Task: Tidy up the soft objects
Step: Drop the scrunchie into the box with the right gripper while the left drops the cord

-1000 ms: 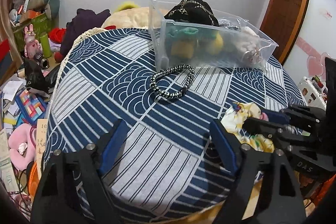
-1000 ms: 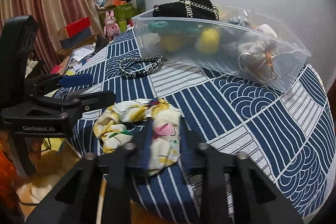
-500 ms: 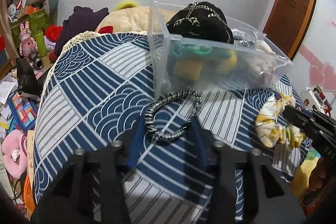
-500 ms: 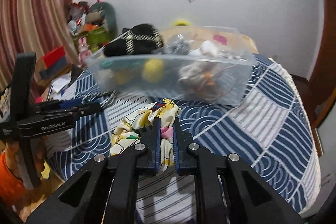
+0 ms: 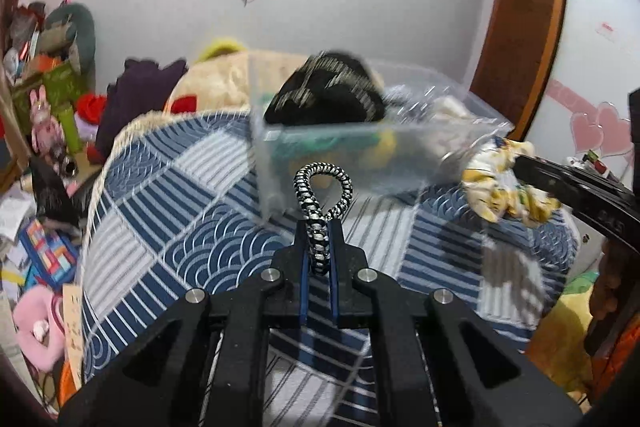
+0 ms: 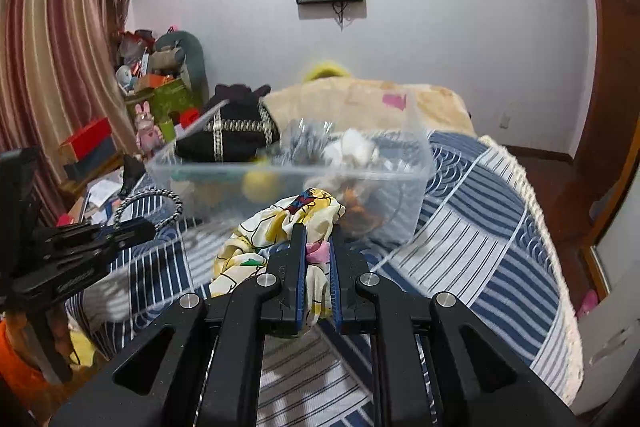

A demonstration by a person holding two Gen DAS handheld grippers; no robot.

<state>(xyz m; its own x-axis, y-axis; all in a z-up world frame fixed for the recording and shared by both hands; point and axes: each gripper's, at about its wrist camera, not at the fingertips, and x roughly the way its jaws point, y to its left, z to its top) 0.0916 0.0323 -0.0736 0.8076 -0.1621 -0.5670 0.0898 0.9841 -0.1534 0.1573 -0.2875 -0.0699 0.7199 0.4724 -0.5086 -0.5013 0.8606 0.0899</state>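
Observation:
My left gripper [image 5: 319, 227] is shut on a black-and-white braided hair band [image 5: 322, 187], held up above the blue patterned cloth, its loop standing in front of the clear plastic bin [image 5: 360, 143]. My right gripper [image 6: 318, 231] is shut on a yellow-and-white printed scrunchie [image 6: 280, 223], lifted just in front of the bin [image 6: 304, 183]. The bin holds a black cap [image 5: 326, 95], yellow and green soft items and other pieces. The scrunchie also shows at the right of the left wrist view [image 5: 504, 183]; the band shows at the left of the right wrist view [image 6: 160, 205].
The bin stands on a round table with a blue-and-white cloth [image 5: 180, 211]. A beige blanket [image 6: 360, 103] lies behind it. Toys, boxes and papers crowd the floor to the left [image 5: 36, 187]. A wooden door [image 5: 516, 27] is at the right.
My left gripper closed on the braided band and lifted it off the cloth. My right gripper lifted the scrunchie off the cloth and carried it toward the bin.

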